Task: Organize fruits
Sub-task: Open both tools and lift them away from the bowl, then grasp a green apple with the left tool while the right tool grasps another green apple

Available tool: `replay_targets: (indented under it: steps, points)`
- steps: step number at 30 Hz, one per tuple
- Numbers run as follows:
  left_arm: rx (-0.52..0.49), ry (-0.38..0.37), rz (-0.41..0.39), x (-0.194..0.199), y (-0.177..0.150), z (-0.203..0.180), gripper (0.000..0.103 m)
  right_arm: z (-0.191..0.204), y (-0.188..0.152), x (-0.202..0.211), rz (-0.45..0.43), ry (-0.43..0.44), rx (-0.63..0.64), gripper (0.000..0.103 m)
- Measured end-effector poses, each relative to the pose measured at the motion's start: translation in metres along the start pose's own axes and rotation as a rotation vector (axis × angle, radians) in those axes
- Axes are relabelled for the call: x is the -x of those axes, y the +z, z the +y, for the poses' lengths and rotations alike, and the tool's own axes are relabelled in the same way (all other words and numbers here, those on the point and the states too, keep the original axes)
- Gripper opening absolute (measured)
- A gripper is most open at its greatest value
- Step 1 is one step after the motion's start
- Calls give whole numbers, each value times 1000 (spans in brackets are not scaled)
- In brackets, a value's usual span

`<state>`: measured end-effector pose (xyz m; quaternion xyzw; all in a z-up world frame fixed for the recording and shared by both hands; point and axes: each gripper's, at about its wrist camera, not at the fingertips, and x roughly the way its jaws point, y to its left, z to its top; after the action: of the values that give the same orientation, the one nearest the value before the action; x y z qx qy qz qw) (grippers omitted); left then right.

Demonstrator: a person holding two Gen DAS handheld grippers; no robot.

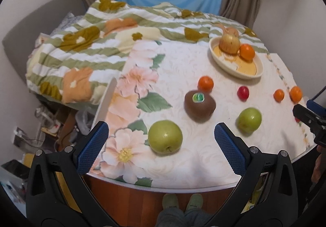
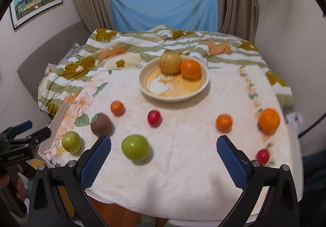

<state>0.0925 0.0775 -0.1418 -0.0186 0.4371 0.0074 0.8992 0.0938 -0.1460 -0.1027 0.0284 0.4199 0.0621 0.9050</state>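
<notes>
Fruits loose on my surface (image 2: 183, 155): kiwi (image 1: 200, 107) with green sticker, writing unreadable; bowl (image 2: 204, 82) holding apple (image 2: 170, 63) and orange (image 2: 190, 69). My left gripper (image 1: 161, 141) and right gripper (image 2: 164, 152) spread wide, holding nothing.

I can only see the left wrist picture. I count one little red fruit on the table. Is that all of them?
Observer: No, there are two. Besides the middle red fruit, the right wrist view shows a second red fruit near the table's right edge.
Operator: A black claw pokes in at my right side. Is it holding something?
Observer: No. The right claw is wide open with nothing gripped.
Operator: And the frame corner at my top left?
Observer: It is a framed picture of colourful houses, hanging on the left wall.
</notes>
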Motion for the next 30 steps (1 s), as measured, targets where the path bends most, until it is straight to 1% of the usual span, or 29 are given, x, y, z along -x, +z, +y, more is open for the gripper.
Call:
replay_targets:
  steps: [6,11,14,17,19,20,21,22,23,24,27,29,30]
  points:
    - [-11,-58,-1,-28,-17,6,103,24,-15,-32,42,7,-21,103]
    - [-28,-79,23,-50,-28,3,103,31,-22,-53,69,12,-35,103]
    - [-29,-98,40,-59,-32,1,97,32,-24,-63,84,7,-42,103]
    - [-20,-107,54,-66,-34,1,97,34,-24,-67,91,0,-43,103]
    - [-6,-116,61,-70,-35,2,89,36,-24,-70,99,-9,-37,103]
    - [0,-114,69,-72,-34,3,81,36,-24,-71,100,-7,-37,103]
    - [4,-110,78,-74,-34,3,76,37,-23,-71,102,-5,-37,103]
    - [9,-107,89,-77,-34,4,74,37,-22,-72,103,-7,-35,103]
    - [15,-104,95,-79,-34,5,66,37,-21,-73,103,-7,-30,102]
    - [16,-95,96,-80,-33,6,62,38,-20,-74,103,-7,-25,100]
    - [19,-105,93,-81,-33,7,62,40,-18,-81,124,-13,-7,100]
    - [12,-106,93,-80,-33,7,62,40,-18,-84,135,2,-6,98]
    - [8,-105,94,-80,-33,7,62,41,-18,-85,141,4,-3,94]
